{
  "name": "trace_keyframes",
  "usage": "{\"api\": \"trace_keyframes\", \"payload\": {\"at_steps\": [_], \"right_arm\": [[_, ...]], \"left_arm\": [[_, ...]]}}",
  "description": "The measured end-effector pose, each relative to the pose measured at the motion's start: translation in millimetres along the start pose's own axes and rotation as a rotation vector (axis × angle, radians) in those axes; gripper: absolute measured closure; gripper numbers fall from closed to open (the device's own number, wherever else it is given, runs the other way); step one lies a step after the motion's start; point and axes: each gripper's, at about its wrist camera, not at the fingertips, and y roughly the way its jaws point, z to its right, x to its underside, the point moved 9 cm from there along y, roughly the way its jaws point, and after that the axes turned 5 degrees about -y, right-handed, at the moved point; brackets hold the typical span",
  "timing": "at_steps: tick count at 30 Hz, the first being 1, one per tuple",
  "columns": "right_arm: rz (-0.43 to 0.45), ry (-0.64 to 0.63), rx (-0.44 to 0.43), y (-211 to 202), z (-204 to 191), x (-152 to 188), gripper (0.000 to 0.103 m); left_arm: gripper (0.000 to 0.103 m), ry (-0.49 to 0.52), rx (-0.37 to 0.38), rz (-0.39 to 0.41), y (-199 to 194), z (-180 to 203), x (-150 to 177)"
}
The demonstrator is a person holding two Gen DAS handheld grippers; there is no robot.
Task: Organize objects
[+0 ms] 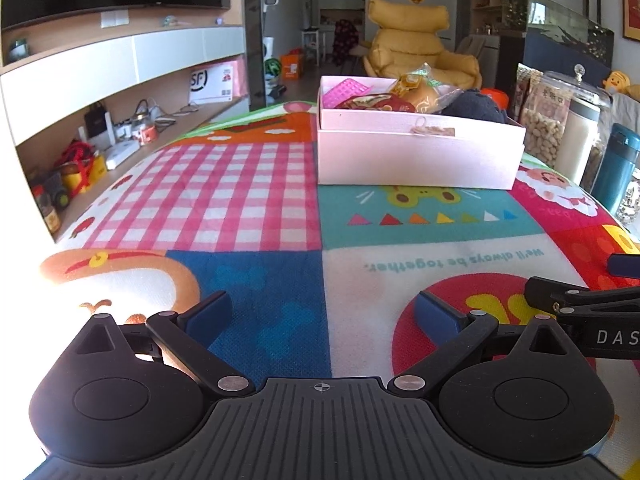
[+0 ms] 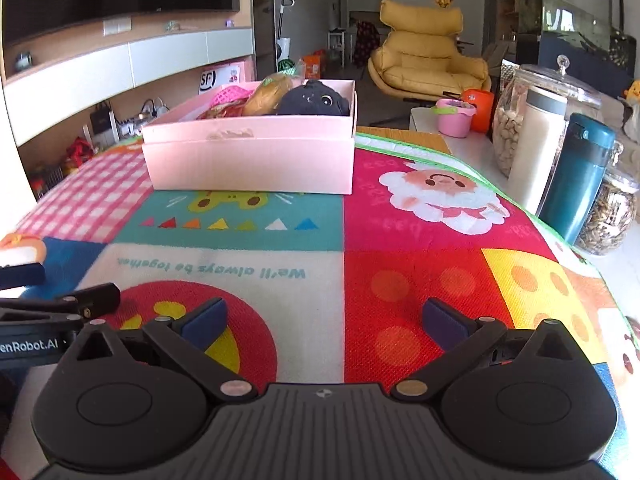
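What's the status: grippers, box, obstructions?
Left gripper open, empty. Right gripper open, empty. Pink box on mat, holding black plush and snacks. Nothing between grippers and box.

- In your left view, the box [image 1: 416, 156] front wall hides the lower parts of what lies inside; the dark plush [image 1: 472, 106] shows only its top.
- At 3 o'clock there, the right gripper's side is cut by the edge, its lettering reading only "DAS".
- In your right view, at 9 o'clock, the left gripper's label is clipped to "enRobot.AI".
- The jar [image 2: 612, 216] at 3 o'clock sits partly behind the flask [image 2: 580, 176].
- The box's taped label [image 2: 232, 134] is too blurred to read.
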Motion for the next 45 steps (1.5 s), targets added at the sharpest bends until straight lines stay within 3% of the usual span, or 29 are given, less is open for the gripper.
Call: {"api": "trace_keyframes", "payload": {"at_steps": [45], "right_arm": [[-0.003, 0.025, -0.010, 0.4, 2.3, 1.0, 0.000]], "left_arm": [[0.002, -0.021, 0.002, 0.001, -0.7, -0.3, -1.3]]}}
